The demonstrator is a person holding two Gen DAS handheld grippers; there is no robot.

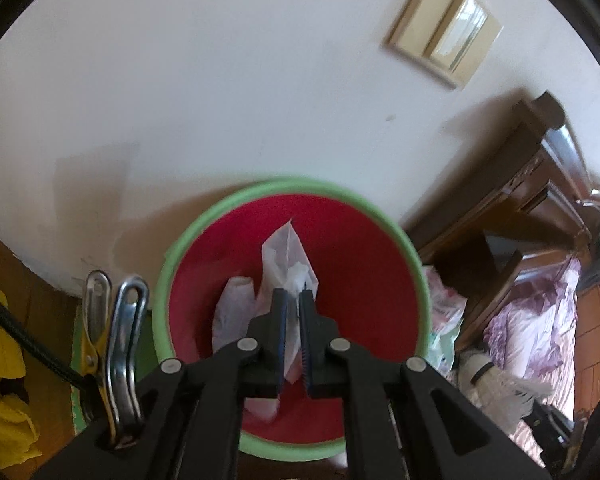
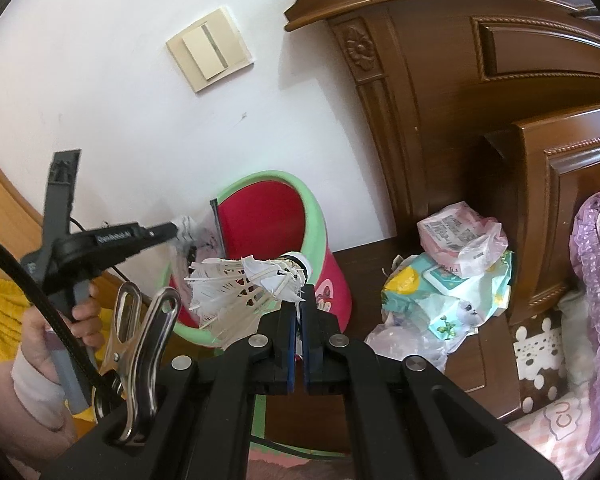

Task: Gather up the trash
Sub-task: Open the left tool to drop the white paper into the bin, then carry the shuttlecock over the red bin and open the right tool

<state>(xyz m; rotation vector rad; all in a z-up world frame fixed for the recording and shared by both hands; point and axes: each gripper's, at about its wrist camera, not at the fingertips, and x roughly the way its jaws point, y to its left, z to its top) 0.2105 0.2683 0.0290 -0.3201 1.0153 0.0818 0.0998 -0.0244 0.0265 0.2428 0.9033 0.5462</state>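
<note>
Trash bin (image 1: pixel 380 248), red inside with a green rim, sits by the far wall; left gripper (image 1: pixel 294 300) hangs over its mouth, nearly closed on a thin plastic wrapper (image 1: pixel 288 256), which could cling to the pads on release. Right gripper (image 2: pixel 300 304) pinches a frayed shuttlecock (image 2: pixel 240 280) near the bin; brittle feathers may snap and scatter.

A dark wooden nightstand (image 2: pixel 496 344) carries crumpled plastic packets (image 2: pixel 456 276).
</note>
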